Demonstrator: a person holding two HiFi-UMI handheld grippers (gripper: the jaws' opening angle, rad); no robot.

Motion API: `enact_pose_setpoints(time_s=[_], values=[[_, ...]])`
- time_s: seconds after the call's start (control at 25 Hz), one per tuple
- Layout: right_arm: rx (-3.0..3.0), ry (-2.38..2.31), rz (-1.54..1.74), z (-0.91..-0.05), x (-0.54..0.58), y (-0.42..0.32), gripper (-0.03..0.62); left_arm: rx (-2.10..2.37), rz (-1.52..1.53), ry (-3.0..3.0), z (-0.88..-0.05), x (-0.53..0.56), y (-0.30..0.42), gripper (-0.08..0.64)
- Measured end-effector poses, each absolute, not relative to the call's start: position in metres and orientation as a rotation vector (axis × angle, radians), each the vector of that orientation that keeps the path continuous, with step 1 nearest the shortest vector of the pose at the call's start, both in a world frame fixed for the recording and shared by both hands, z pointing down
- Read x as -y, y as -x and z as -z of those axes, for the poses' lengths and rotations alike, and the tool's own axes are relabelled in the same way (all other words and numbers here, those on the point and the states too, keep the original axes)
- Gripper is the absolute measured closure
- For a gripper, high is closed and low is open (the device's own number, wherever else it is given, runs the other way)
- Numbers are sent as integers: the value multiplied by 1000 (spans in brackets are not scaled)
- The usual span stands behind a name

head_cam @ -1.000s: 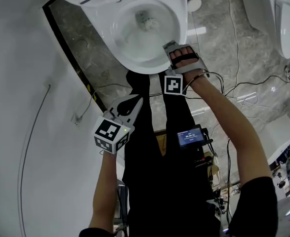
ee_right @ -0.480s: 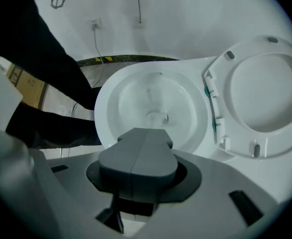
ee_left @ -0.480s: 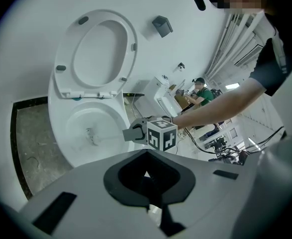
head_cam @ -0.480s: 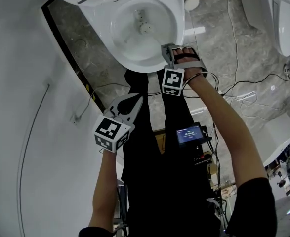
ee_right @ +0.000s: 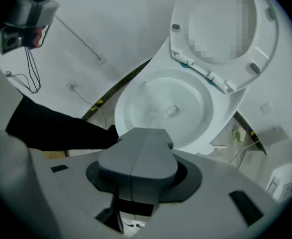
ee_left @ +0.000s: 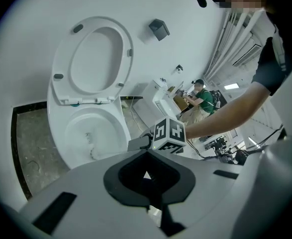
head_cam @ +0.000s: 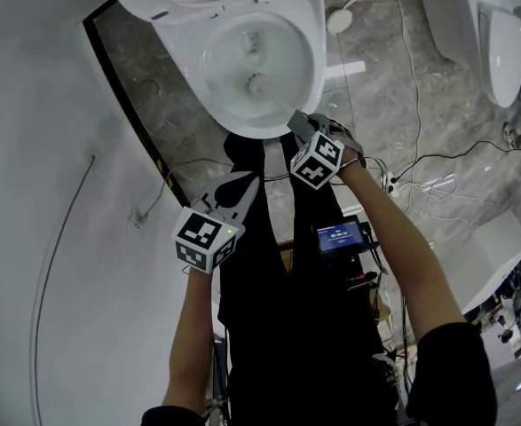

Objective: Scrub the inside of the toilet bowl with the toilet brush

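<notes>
The white toilet bowl (head_cam: 216,105) is at the top of the head view with its seat and lid (ee_left: 93,59) raised. A little water and a small pale patch (head_cam: 256,83) lie at the bottom of the bowl. My right gripper (head_cam: 294,121) hovers just in front of the bowl's front rim (ee_right: 136,121), jaws shut with nothing between them. My left gripper (head_cam: 247,183) hangs lower and further back, shut and empty too. A white round-headed stick, possibly the brush (head_cam: 340,18), lies on the floor right of the toilet. Neither gripper touches it.
A white wall (head_cam: 47,193) runs along the left, close to the toilet. Cables (head_cam: 438,162) trail over the stone floor on the right. Another white fixture (head_cam: 504,34) stands at the far right. A second person (ee_left: 201,96) sits in the background.
My right gripper has drawn back from the bowl's front rim toward my body and its marker cube has turned. The left gripper has hardly moved.
</notes>
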State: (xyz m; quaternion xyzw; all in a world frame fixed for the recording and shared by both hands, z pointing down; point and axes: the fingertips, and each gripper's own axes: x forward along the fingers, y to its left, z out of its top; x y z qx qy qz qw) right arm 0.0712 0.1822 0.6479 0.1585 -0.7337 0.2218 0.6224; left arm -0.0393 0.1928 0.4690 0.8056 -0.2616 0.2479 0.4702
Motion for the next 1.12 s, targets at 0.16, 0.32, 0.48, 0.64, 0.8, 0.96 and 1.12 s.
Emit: enact_pose_setpoints(time_s=[0.16, 0.32, 0.48, 0.64, 0.8, 0.96, 1.12], values=[[1689, -314, -460, -639, -198, -67, 413, 668, -601, -1986, -459, -184, 43, 549], [1683, -268, -473, -628, -209, -73, 410, 711, -589, -1976, -449, -183, 52, 549], [1668, -222, -459, -612, -206, -86, 410, 730, -589, -1971, -435, -185, 55, 549], [1650, -214, -518, -596, -206, -91, 410, 742, -589, -1986, -417, -187, 56, 549], [1625, -211, -559, -579, -210, -89, 410, 757, -583, -1989, -398, -188, 58, 549], [1613, -251, -639, -573, -208, -80, 410, 775, -581, -1994, -381, -183, 59, 549], [1618, -361, -825, -567, -190, -64, 416, 817, -562, -2007, -360, -177, 65, 549]])
